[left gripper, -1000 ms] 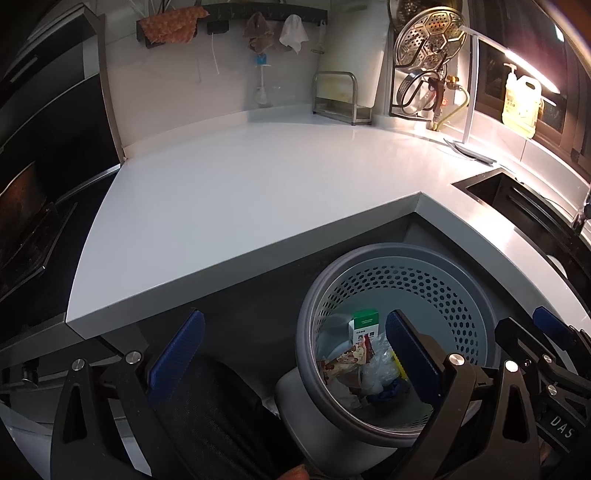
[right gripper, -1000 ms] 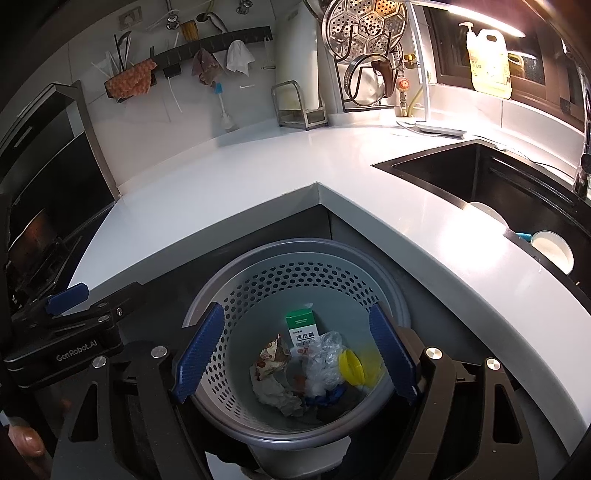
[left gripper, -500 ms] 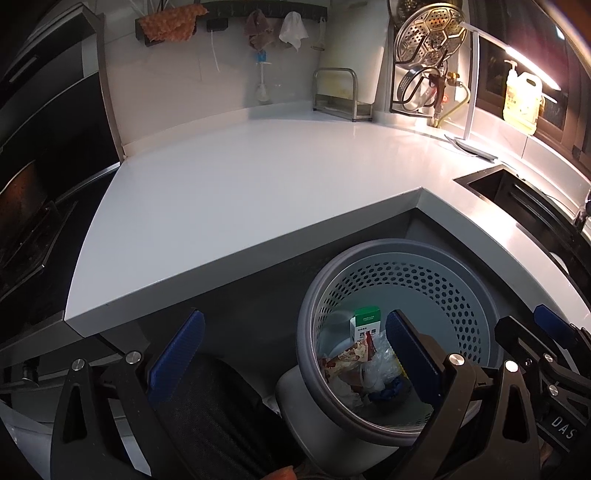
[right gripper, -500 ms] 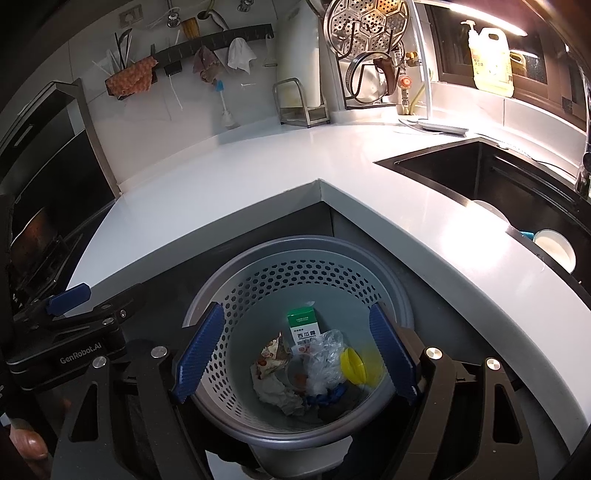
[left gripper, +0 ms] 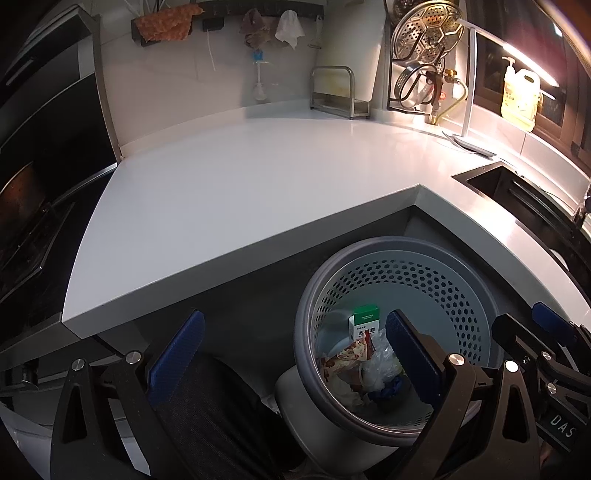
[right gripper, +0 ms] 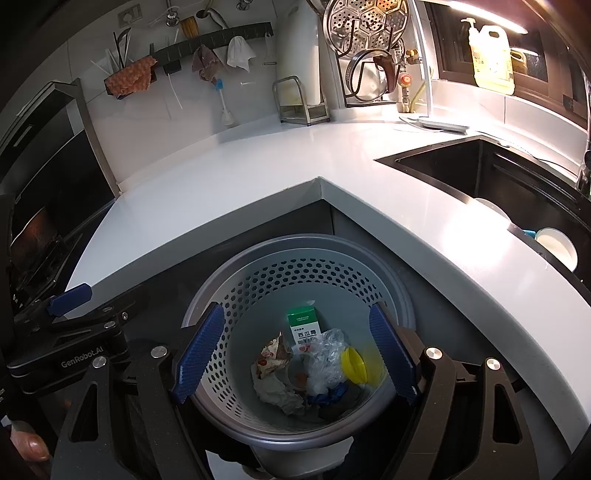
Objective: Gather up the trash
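A grey perforated trash bin [right gripper: 295, 266] stands on the floor in the inner corner of the white countertop [right gripper: 258, 162]. In it lie a green and white carton [right gripper: 303, 326], a snack wrapper [right gripper: 271, 356], crumpled clear plastic [right gripper: 325, 358], a yellow lid [right gripper: 352, 363] and white paper. My right gripper [right gripper: 295, 354] is open and empty, held above the bin's mouth. My left gripper [left gripper: 291, 354] is open and empty, to the left of the bin [left gripper: 406, 266], its right finger over the rim. The carton [left gripper: 364, 325] also shows in the left wrist view.
A black sink [right gripper: 480, 173] with white dishes [right gripper: 557, 247] lies to the right. A rack with a steamer plate [right gripper: 365, 22], hanging cloths [right gripper: 240, 51] and a yellow jug [right gripper: 491, 55] line the back wall. A dark stove [left gripper: 29, 206] is at the left.
Both grippers have drifted back and down slightly, so the bin and counter sit a little higher in view. Both stay open and empty.
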A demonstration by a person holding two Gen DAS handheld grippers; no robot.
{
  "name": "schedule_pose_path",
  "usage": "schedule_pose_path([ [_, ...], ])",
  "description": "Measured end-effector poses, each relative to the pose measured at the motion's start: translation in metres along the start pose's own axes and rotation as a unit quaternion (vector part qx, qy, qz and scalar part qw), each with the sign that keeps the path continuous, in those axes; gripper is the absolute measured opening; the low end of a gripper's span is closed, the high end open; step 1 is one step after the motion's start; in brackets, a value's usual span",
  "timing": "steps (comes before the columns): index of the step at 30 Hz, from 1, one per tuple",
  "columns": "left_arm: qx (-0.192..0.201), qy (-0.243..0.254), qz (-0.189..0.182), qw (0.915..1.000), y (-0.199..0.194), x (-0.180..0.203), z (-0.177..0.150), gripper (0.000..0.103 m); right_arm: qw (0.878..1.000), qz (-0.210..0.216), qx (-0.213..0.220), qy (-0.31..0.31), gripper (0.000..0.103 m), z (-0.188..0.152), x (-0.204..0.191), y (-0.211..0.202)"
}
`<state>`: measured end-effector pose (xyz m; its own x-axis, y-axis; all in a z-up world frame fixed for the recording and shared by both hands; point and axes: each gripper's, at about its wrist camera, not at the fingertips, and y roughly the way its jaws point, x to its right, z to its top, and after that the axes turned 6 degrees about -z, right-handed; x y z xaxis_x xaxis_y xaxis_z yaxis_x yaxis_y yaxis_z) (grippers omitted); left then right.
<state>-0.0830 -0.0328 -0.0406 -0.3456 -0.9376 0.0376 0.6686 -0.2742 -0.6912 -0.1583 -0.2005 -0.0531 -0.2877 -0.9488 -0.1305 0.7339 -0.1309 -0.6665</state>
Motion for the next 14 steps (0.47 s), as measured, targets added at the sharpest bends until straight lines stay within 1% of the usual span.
schedule_pose_path([
  [4,0.002,0.007,0.002,1.0000,0.0001,0.0027,0.0000,0.097,1.000,0.001,-0.001,0.000,0.077,-0.0001,0.0001,0.0010],
  [14,-0.003,-0.002,0.001,1.0000,0.0020,0.0002,0.0017,0.097,1.000,0.001,-0.001,0.000,0.077,-0.0002,0.0004,0.0019],
])
